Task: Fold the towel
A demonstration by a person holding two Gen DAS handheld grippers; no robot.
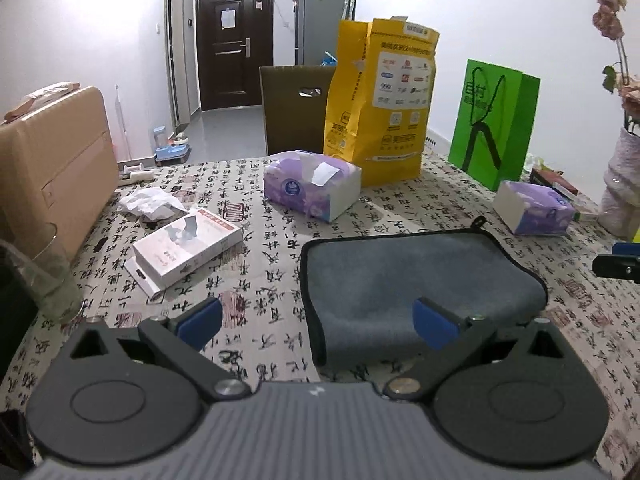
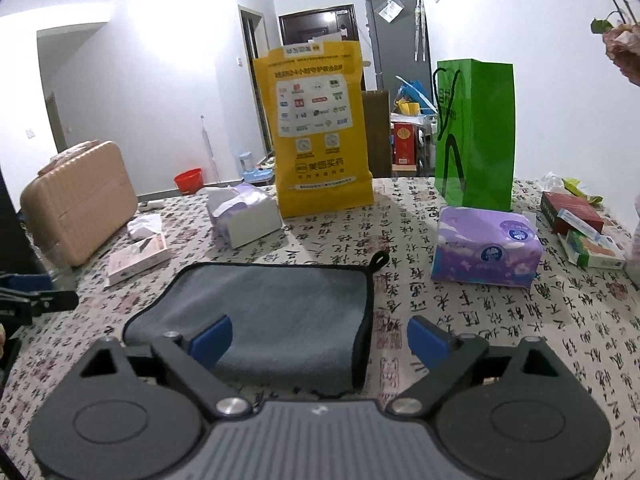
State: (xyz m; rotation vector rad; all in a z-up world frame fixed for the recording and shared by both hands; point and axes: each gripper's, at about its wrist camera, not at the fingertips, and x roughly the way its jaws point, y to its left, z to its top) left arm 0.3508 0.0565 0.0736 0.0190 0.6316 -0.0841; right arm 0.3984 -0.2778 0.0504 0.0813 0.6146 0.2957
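yellow bag reads 美团买药; tablecloth bears calligraphy

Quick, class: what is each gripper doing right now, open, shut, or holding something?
Left gripper: open, holding nothing, above the grey towel's left edge.
Right gripper: open, holding nothing, above the towel's right edge.

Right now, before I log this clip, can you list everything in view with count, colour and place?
towel: one, grey with black edging, folded, lying on the table nearest both grippers.
tablecloth: one, cream with black calligraphy, covering the table.
tissue packs: two, purple, one centre, one to the right.
yellow bag: one, standing at the far edge.
green bag: one, standing right of the yellow one.
white box: one, left of the towel.
crumpled tissue: one, white, behind that box.
suitcase: one, tan, far left.
small cartons: a few, red and green, far right.
left gripper: fingers open, empty.
right gripper: fingers open, empty.
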